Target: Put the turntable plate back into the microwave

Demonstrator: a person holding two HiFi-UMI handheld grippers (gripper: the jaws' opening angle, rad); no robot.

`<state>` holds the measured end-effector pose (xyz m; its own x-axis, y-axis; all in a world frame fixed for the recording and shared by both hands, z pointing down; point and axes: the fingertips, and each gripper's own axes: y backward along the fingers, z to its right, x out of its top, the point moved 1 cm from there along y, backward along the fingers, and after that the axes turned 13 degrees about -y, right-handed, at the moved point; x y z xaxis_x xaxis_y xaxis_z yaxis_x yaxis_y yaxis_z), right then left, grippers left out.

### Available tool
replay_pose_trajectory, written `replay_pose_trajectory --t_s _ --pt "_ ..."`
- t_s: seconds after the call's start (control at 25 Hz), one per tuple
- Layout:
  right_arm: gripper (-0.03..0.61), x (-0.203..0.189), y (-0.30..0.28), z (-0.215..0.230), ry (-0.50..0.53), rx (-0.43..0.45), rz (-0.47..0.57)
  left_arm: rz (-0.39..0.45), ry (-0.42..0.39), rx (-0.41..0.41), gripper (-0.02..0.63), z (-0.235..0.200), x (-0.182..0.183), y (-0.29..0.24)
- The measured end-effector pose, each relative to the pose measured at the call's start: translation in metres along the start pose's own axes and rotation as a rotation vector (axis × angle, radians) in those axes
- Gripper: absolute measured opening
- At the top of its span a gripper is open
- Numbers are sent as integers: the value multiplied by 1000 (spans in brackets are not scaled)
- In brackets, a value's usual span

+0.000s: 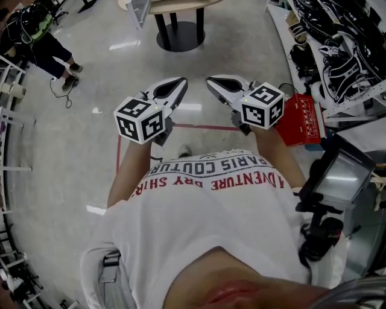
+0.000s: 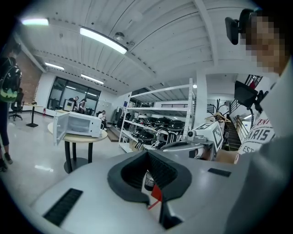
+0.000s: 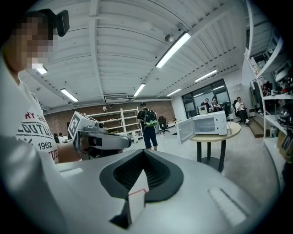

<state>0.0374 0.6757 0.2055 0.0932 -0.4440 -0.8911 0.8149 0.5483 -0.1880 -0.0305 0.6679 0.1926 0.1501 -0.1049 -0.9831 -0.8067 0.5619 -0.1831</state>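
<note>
The white microwave (image 2: 78,124) stands on a round pedestal table (image 2: 78,139) some way ahead, its door (image 2: 59,129) swung open; the right gripper view shows the same microwave (image 3: 208,123) on that table (image 3: 215,137). I see no turntable plate in any view. My left gripper (image 1: 178,84) and right gripper (image 1: 211,80) are held side by side in front of the person's chest, above the floor and well short of the table (image 1: 181,5). Both are shut with nothing between the jaws. Each shows in the other's view: the right gripper (image 2: 183,145), the left gripper (image 3: 123,140).
A red box (image 1: 304,117) sits on the floor at the right, beside shelves of helmets and gear (image 1: 344,54). A person (image 1: 36,36) stands at the upper left. Red tape lines (image 1: 199,127) mark the floor. The table's pedestal base (image 1: 179,36) lies straight ahead.
</note>
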Motion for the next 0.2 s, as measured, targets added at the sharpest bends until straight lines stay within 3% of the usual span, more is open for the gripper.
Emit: replay_pose_trajectory --t_s 0.2 --pt "2 -4 1 -2 -7 9 7 -10 14 4 0 3 -7 -2"
